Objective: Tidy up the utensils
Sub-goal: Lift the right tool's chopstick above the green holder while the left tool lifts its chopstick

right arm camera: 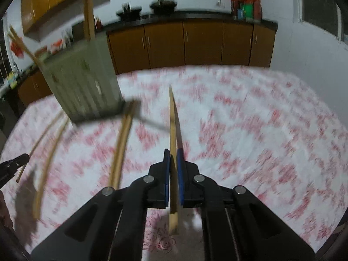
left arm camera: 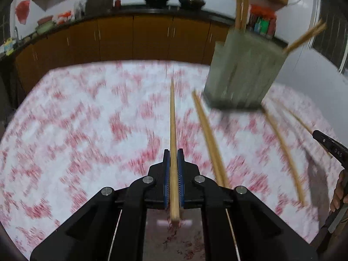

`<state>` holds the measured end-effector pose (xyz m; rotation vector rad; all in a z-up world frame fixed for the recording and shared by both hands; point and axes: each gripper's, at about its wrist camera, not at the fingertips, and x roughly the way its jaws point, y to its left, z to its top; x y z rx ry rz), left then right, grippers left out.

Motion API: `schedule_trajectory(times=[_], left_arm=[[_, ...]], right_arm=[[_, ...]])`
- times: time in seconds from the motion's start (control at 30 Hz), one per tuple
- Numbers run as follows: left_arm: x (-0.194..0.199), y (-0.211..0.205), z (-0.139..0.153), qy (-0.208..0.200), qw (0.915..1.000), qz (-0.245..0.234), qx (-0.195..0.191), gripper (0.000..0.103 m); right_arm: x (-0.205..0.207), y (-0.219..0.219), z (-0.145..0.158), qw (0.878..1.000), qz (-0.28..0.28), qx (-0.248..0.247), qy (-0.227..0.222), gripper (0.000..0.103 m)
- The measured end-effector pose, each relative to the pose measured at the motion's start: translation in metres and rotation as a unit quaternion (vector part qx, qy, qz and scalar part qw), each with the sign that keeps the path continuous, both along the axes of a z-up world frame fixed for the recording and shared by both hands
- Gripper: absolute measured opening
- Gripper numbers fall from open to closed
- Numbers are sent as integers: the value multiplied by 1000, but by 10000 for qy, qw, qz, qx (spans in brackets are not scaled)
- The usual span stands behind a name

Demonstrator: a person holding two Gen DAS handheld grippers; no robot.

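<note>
**Wooden chopsticks pinched, holder ahead**

Nearest me, my left hand-held gripper (left arm camera: 173, 158) and right hand-held gripper (right arm camera: 173, 158) each pinch one pale wooden chopstick (left arm camera: 173, 130) (right arm camera: 173, 126) lengthwise, likely for the grey-green ribbed utensil holder (left arm camera: 241, 71) beyond, on the red-patterned worktop (left arm camera: 87, 119).

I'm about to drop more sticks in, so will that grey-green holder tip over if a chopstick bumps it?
Possibly. The holder is taller than its base and the chopsticks in it stick out high above its rim, which may make it top-heavy. Its flat, square base should resist light bumps.
</note>
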<state>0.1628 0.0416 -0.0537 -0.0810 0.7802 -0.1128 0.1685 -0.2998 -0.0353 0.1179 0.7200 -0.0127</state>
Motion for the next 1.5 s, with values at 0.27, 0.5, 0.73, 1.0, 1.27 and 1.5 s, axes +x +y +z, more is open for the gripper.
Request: schedule_trajectory(times=[0.27, 0.5, 0.73, 1.0, 1.27, 1.5], left_arm=[[-14, 9, 68, -1017, 9940, 68, -384, 8], [-11, 12, 91, -1308, 9897, 183, -556, 7], [-18, 16, 124, -1635, 9840, 90, -698, 7], [-30, -7, 175, -2258, 9706, -259, -788, 7], [-19, -36, 213, -3020, 9498, -251, -773, 7], [10, -49, 203, -3102, 9482, -164, -668, 7]], right_arm=[[-19, -1, 63, 9951, -31, 63, -985, 8], [-20, -1, 76, 9931, -52, -6, -1169, 8], [-28, -4, 121, 9868, 86, 394, -1567, 8], [-38, 12, 189, 9677, 544, 701, -2360, 8], [-19, 44, 218, 9494, 575, 557, -3037, 8], [20, 57, 211, 9455, 409, 467, -3197, 8]])
